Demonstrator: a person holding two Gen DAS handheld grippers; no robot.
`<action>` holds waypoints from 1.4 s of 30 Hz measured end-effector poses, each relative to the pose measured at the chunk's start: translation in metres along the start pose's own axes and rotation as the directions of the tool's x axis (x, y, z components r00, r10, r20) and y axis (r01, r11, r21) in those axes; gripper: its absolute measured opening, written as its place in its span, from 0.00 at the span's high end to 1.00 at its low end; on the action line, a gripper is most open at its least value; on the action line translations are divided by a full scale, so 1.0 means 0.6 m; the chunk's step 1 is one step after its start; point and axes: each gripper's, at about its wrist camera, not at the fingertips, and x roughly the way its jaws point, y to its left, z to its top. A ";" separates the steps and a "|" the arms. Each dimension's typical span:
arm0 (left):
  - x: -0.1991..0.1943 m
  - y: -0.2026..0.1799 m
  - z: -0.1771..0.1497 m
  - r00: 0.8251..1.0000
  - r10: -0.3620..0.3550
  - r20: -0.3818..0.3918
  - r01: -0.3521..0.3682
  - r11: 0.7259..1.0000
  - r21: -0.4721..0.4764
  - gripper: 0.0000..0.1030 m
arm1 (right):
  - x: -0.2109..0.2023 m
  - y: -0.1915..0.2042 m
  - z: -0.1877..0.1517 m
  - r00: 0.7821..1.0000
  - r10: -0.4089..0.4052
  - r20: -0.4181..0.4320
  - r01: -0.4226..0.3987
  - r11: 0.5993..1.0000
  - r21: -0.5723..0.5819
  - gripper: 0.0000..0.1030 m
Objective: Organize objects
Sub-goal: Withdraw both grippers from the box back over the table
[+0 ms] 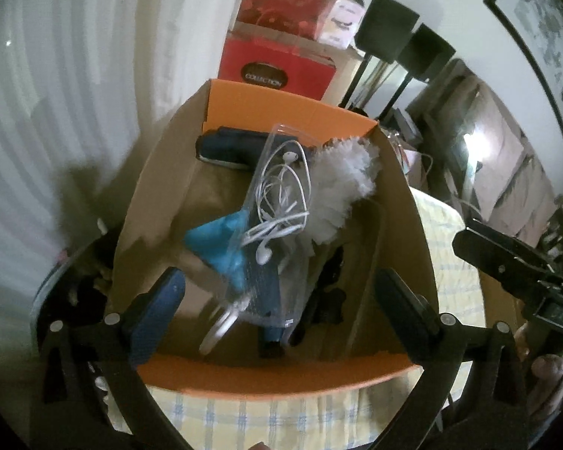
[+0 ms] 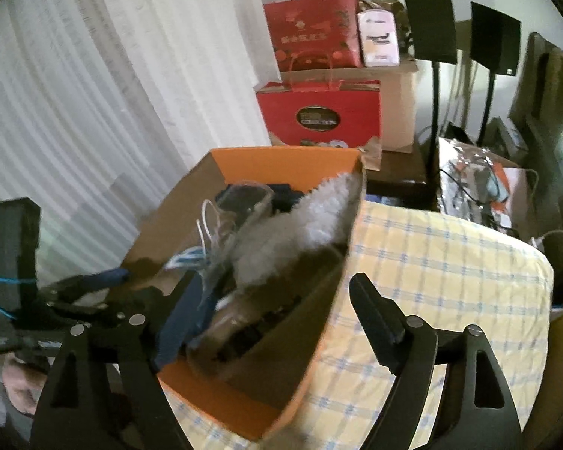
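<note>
— Most of the job looked done to me when you paused. How did it stand, largest thing first?

— The box, orange outside and brown inside, sat on the desk under its yellow checked cloth, and everything I could see of the task's things lay inside it. The white duster leaned along the right wall, its fluffy head toward the far corner. A dark blue item lay across the far end; I could not tell what it was. The clear bag with the white earphones rested on top of the heap, over something light blue.

— And your tongs?

— You held the left tongs over the near end of the box with the jaws wide apart and nothing pressed between them. Your right tongs were also spread, straddling the right wall of the box, one finger inside and one over the cloth, gripping nothing.

— So what was left?

— Little, I judged. The cloth beside the box showed bare in both views, so no loose item waited there. The bag lay crooked, so you might have tidied it.
</note>
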 end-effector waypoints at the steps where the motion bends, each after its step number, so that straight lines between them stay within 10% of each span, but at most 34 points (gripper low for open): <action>1: -0.002 -0.003 -0.004 1.000 0.006 0.004 -0.006 1.000 0.005 0.01 | -0.004 -0.003 -0.008 1.000 -0.005 -0.002 0.005 1.000 0.002 0.17; 35: -0.099 -0.143 -0.164 0.994 -0.054 0.093 0.036 0.982 0.183 0.00 | -0.192 -0.071 -0.233 0.936 -0.329 0.124 0.318 0.943 0.104 0.01; 42: -0.113 -0.158 -0.186 0.992 0.033 0.122 -0.056 0.980 0.190 0.00 | -0.225 -0.058 -0.247 0.924 -0.345 0.164 0.330 0.937 0.114 0.01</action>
